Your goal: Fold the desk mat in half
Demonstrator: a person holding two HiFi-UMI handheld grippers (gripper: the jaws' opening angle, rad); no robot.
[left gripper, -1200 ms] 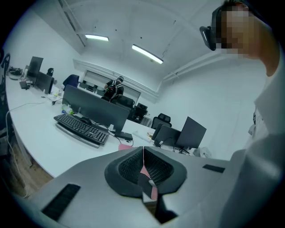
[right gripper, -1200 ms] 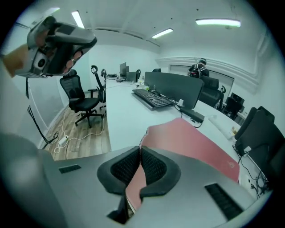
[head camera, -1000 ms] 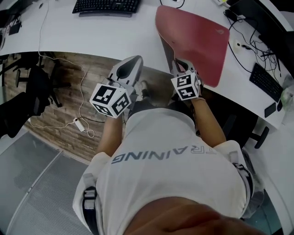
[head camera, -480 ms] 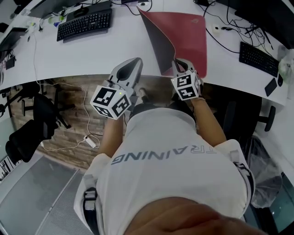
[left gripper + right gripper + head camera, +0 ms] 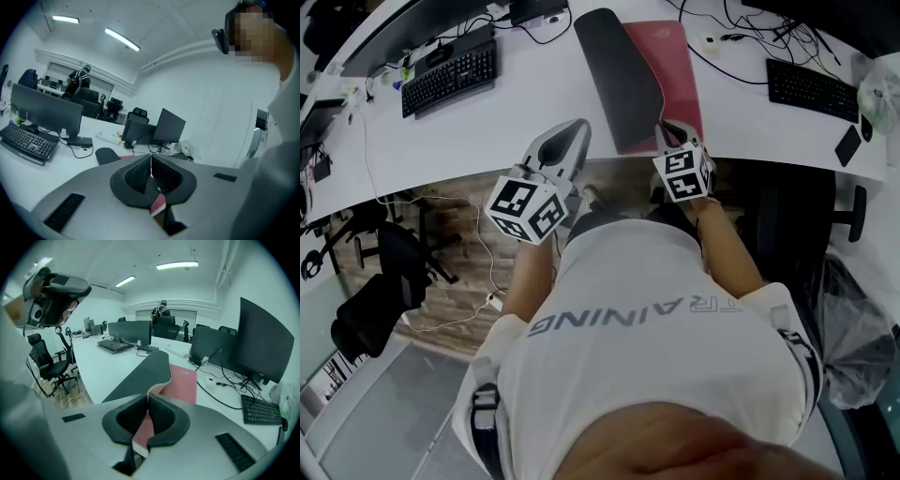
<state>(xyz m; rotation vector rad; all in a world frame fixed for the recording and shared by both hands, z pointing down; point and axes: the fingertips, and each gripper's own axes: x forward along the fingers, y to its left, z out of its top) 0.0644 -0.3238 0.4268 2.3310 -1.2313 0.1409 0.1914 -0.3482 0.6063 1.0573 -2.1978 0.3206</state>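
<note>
The desk mat (image 5: 670,66) lies on the white desk (image 5: 525,112), red face up, with its left part turned over so the dark underside (image 5: 619,84) shows. My right gripper (image 5: 672,129) is shut on the mat's near edge. In the right gripper view the mat (image 5: 140,376) runs out from between the pads of the right gripper (image 5: 149,401) and curves away over the red face (image 5: 180,383). My left gripper (image 5: 579,127) hangs left of the mat at the desk's front edge. The left gripper (image 5: 151,164) is shut, with only a red sliver showing under its pads. The mat's far end (image 5: 107,154) shows beyond it.
A black keyboard (image 5: 450,75) sits far left on the desk and another (image 5: 811,84) at the right, with cables (image 5: 731,42) behind the mat. Monitors (image 5: 262,343) line the back. An office chair (image 5: 384,291) stands on the floor at left, and a bag-lined bin (image 5: 853,328) at right.
The right gripper has carried the mat's held edge across, so much more dark underside now covers the red face. The left gripper has travelled alongside, still shut.
</note>
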